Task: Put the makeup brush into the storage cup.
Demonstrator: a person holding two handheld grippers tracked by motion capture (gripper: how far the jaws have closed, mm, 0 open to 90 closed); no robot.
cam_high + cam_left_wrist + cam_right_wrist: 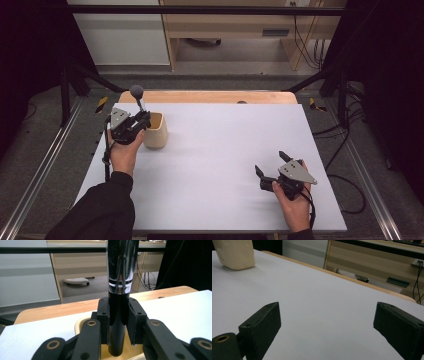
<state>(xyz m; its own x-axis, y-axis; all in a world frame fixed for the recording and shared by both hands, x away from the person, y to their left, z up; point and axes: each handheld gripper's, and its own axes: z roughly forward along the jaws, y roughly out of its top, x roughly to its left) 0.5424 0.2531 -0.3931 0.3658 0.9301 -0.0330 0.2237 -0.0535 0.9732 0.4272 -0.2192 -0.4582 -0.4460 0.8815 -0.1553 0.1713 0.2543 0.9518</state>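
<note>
Gripping brush handle (117,322) over cup (154,130) — left gripper (142,119); right gripper (270,165) fingers wide apart, empty.

Grey floor (235,67), wooden desk (235,22), black curtains (385,60) beyond

table (215,150): white top, wooden edge at the far side | floor (45,145): grey, black cables (350,175) at the right | wooden cabinet (240,25): behind the table | white panel (120,35): beside the cabinet
</note>
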